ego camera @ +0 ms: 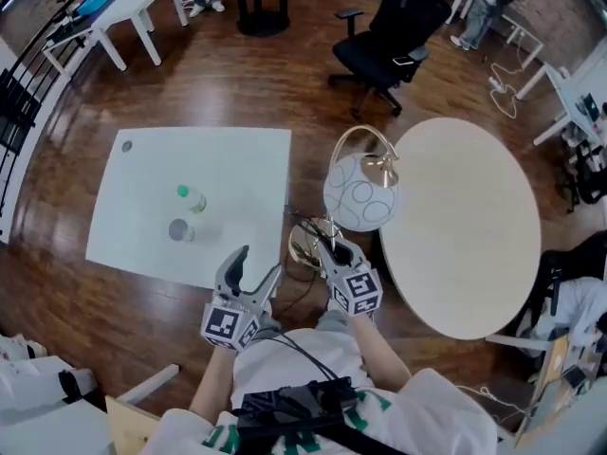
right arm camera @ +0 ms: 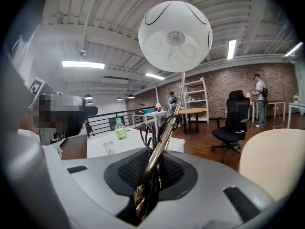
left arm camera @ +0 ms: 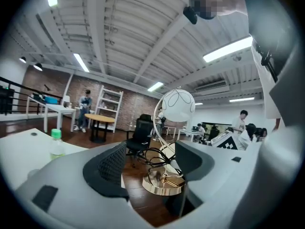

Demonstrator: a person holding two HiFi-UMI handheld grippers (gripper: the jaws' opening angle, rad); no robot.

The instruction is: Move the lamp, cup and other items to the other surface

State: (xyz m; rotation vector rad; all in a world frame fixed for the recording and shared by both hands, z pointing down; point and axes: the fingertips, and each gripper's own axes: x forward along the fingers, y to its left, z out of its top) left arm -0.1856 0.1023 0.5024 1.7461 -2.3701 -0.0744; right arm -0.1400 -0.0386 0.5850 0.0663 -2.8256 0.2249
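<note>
Over the wooden floor [ego camera: 237, 74] our right gripper [ego camera: 332, 252] clamps the lamp [ego camera: 360, 195] by its brass stem; our left gripper [ego camera: 258, 265] gapes empty beside it.

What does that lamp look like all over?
The lamp has a round white shade with thin dark loops drawn on it, a shiny gold curved stem and a flat round gold base. A dark cord is bunched around the stem. It hangs above the wooden floor, with the right gripper shut on its stem.

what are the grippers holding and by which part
The right gripper clamps the lamp by its gold stem; the left gripper holds nothing, jaws open.
</note>
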